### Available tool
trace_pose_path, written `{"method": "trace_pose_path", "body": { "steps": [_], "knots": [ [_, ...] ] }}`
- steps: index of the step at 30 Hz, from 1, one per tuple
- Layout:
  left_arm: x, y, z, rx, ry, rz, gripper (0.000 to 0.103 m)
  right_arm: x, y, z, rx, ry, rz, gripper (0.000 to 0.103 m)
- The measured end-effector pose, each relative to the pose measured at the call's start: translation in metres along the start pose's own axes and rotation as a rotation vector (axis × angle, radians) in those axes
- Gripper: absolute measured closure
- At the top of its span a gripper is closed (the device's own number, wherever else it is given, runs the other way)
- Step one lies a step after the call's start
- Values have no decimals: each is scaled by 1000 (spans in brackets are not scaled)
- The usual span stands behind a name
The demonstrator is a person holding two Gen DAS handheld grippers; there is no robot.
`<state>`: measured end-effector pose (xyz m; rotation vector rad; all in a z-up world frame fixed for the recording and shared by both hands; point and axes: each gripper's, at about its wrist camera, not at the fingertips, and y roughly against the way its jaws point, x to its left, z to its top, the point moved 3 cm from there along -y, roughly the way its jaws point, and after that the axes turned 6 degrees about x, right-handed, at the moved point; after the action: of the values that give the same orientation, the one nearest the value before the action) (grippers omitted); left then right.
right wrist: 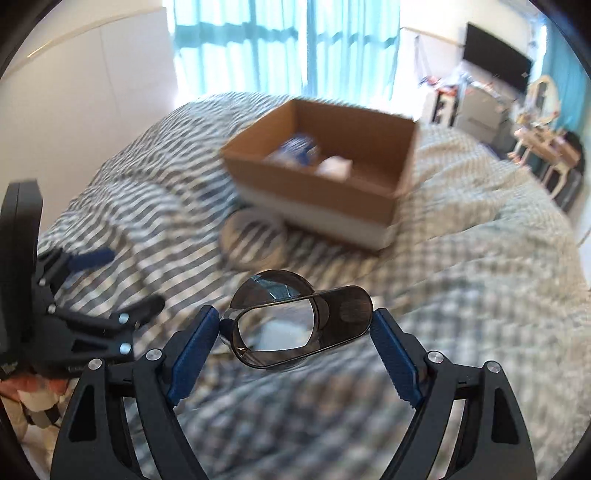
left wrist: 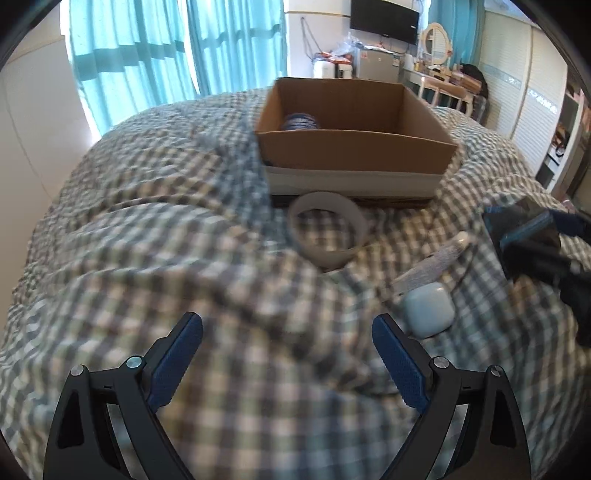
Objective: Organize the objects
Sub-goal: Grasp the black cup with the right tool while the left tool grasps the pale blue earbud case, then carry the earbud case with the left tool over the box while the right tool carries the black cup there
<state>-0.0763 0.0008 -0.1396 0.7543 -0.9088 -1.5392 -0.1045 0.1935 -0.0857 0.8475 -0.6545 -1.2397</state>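
Observation:
My right gripper (right wrist: 295, 314) is shut on a smoky, see-through oval plastic case (right wrist: 343, 317), one blue pad at each end, and holds it above the bed. My left gripper (left wrist: 287, 319) is open over the checked duvet with nothing between its fingers. Ahead of it lies a pale tape roll (left wrist: 327, 232), right in front of an open cardboard box (left wrist: 354, 147). A white earbud case (left wrist: 428, 308) lies just right of the left gripper's right finger, with a pale grey tube (left wrist: 436, 258) beyond it. The box holds a blue item (right wrist: 295, 147) and a white one (right wrist: 334, 166).
The checked duvet (left wrist: 147, 240) is rumpled, with folds around the box. Beyond the bed are turquoise curtains (left wrist: 177, 55), a wall television (left wrist: 384, 18) and a dressing table (left wrist: 443, 81). The left gripper (right wrist: 125, 280) shows at the left of the right wrist view.

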Motion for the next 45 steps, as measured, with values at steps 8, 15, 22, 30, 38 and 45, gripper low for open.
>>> {"method": "trace_pose_path", "body": {
  "steps": [8,15,22,30,38,45],
  "knots": [
    [-53,-28,10,60,-63,-89,7,-40,4,4,-30,-54,-43,19],
    [-91,-62,10,148,-144,-126,19,-57,-5,-3,-10,-80,-11,20],
    [-107,-81,8,207,-158,-193,22,-65,-14,-8,7,-92,14,20],
    [-103,-88,0,271,-125,-286,48,-64,-16,-11,11,-103,5,20],
    [-85,-56,-5,229,-106,-286,48,-53,-1,-12,-14,-82,-26,20],
    [-60,-1,9,79,-65,-280,48,-30,21,-9,-52,-36,-52,20]
  ]
}}
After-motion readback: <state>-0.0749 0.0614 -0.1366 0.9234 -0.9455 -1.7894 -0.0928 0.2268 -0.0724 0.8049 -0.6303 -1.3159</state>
